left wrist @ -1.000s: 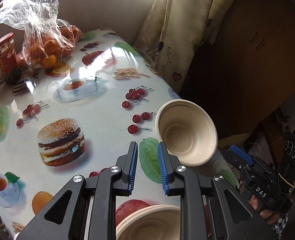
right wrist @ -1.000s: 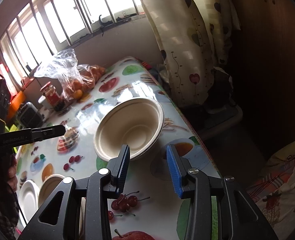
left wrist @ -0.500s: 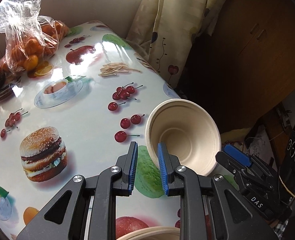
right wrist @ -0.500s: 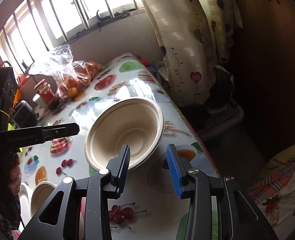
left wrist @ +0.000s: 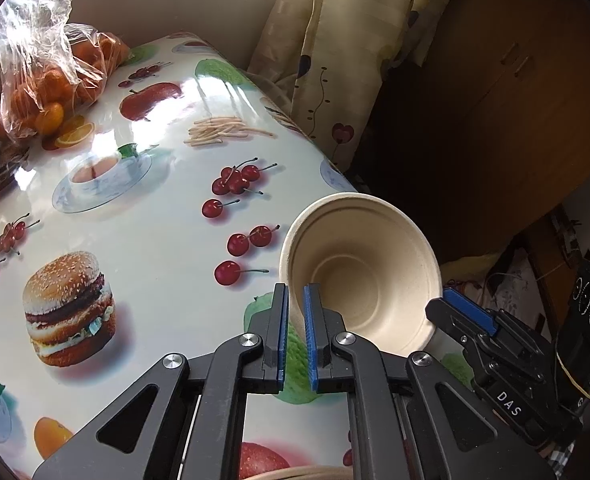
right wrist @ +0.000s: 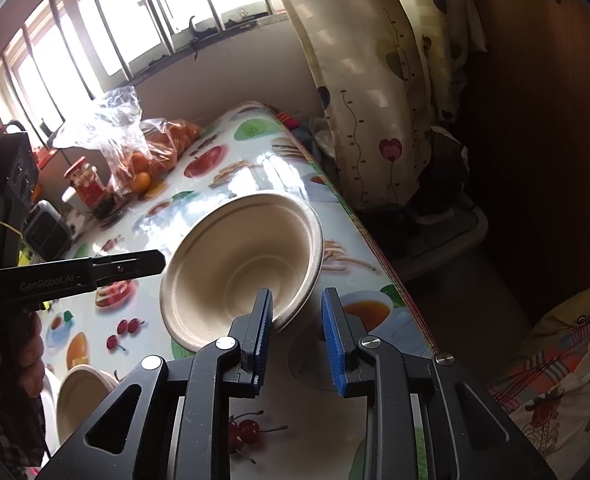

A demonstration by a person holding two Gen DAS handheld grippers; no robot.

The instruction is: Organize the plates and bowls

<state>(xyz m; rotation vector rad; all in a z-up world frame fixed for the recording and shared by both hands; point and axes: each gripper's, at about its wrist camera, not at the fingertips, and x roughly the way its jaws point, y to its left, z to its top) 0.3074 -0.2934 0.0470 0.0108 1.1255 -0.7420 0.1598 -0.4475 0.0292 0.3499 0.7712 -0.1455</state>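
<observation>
The bowl [left wrist: 361, 276] is tilted up off the desk [left wrist: 143, 240] between the two grippers, and it looks like light, thin pressed fibre: stiff enough to lift by the rim but easy to dent, so the rim is the place to pinch. The left gripper [left wrist: 295, 320] has just closed nearly shut on the rim's near-left edge. The right gripper [right wrist: 297, 320] has also been closing, its left pad at the rim, though the frames do not show both pads pressing.
</observation>
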